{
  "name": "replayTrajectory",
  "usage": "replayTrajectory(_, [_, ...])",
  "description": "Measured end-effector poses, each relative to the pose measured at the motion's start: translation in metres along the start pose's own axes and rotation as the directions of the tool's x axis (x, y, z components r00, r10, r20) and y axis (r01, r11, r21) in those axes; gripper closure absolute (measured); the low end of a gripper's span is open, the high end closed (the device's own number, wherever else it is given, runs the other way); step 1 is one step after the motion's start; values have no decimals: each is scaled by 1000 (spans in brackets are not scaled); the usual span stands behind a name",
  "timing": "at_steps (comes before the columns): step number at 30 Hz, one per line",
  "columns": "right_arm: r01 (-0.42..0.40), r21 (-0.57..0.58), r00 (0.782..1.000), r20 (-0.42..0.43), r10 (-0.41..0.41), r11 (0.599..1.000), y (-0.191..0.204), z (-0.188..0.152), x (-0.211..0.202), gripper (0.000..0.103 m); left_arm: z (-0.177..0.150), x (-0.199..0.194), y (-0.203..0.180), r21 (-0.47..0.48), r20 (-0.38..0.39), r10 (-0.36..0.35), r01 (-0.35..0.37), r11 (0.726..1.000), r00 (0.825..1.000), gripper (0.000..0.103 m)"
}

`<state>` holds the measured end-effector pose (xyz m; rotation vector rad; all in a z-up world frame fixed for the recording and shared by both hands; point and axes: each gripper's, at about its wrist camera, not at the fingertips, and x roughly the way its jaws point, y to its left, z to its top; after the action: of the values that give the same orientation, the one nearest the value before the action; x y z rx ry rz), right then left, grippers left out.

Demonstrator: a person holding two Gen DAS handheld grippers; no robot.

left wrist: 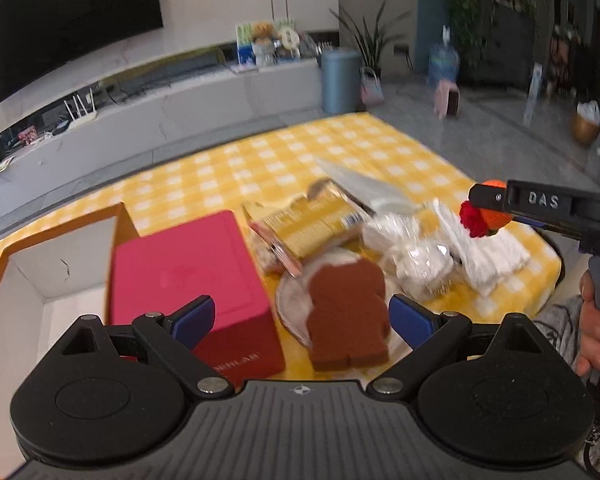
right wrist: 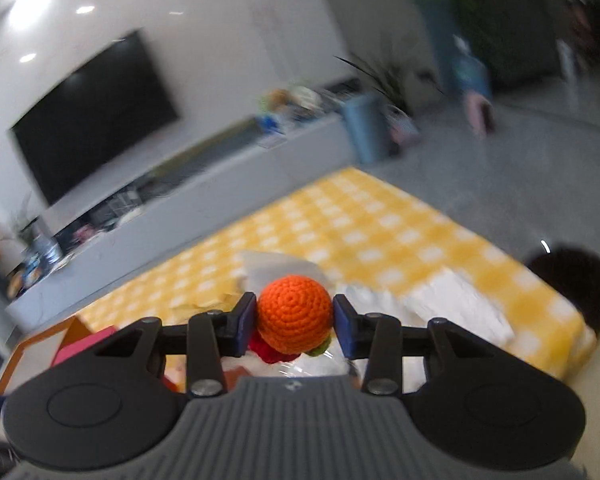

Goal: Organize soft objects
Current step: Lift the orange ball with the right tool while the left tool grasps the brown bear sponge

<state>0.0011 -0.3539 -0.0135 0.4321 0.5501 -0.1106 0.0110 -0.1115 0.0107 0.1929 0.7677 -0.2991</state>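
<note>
While the right gripper point(right wrist: 294, 322) grips one crocheted orange ball point(right wrist: 293, 313) between its blue fingers point(right wrist: 245, 317), lifted above the counter point(left wrist: 260, 160) with its yellow checked cloth, the left gripper point(left wrist: 302, 316) hangs over the pile with its fingers wide apart and nothing between them. One red box point(left wrist: 188, 280) lies near the left fingers, beside one open cardboard box point(left wrist: 32, 280) with a white inside. One brown figure-shaped sponge point(left wrist: 350, 312) rests on a pale plate point(left wrist: 286, 304), directly between the left fingers. Behind it lie one yellow printed packet point(left wrist: 312, 228), several clear-wrapped white bundles point(left wrist: 416, 256) whose number is hard to tell through the blur, and a stack of white folded cloths point(left wrist: 488, 252) at the right edge. These crowd the middle of the counter. The ball is tightly stitched in rings, round and bright, with a red crocheted piece point(left wrist: 473, 218) and a bit of green hanging below it. A hand point(left wrist: 594, 320) holds the right gripper's handle.
</note>
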Motion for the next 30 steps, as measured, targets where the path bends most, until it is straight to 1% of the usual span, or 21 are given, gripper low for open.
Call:
replayTrajectory(1, [19, 8, 1000, 1, -19, 1000, -1, 0, 1, 62, 1, 2, -4, 2, -4, -2, 2, 1000, 1000, 0])
replayTrajectory(2, [18, 19, 1000, 5, -18, 1000, -1, 0, 2, 62, 1, 3, -8, 4, -7, -9, 9, 1000, 1000, 0])
replayTrajectory(4, [-16, 42, 1000, 5, 16, 999, -3, 1, 3, 62, 4, 9, -13, 11, -28, -42, 42, 999, 999, 0])
replayTrajectory(6, [-25, 53, 1000, -2, 25, 998, -7, -1, 3, 62, 10, 19, -16, 16, -76, -83, 84, 996, 994, 0])
replayTrajectory(8, [-31, 69, 999, -9, 31, 997, -12, -2, 5, 62, 17, 32, -15, -22, -122, -96, 95, 995, 988, 0])
replayTrajectory(11, [-83, 122, 995, -37, 88, 989, -22, -4, 4, 62, 27, 49, -17, -95, -166, -111, 96, 991, 980, 0])
replayTrajectory(13, [-100, 152, 993, -43, 107, 983, -28, -4, 5, 62, 32, 59, -21, -91, -187, -114, 98, 991, 976, 0])
replayTrajectory(15, [-106, 167, 993, -40, 115, 980, -32, -4, 2, 62, 32, 69, -29, -63, -215, -80, 68, 996, 973, 0])
replayTrajectory(18, [-124, 186, 990, -42, 134, 975, -36, -3, 3, 62, 26, 83, -41, 11, -234, -25, 28, 1000, 972, 0])
replayTrajectory(20, [-127, 188, 990, -40, 137, 974, -36, -3, 2, 62, 20, 93, -45, 58, -254, 25, -10, 998, 967, 0])
replayTrajectory(23, [-132, 182, 989, -38, 142, 974, -36, -3, 2, 62, 14, 99, -55, 157, -229, 90, -55, 986, 969, 0])
replayTrajectory(27, [-141, 166, 988, -42, 150, 976, -35, -2, 6, 62, 10, 112, -65, 234, -235, 140, -84, 969, 962, 0])
replayTrajectory(30, [-143, 157, 987, -46, 152, 977, -33, -2, 7, 62, 7, 124, -73, 283, -251, 173, -98, 954, 953, 0])
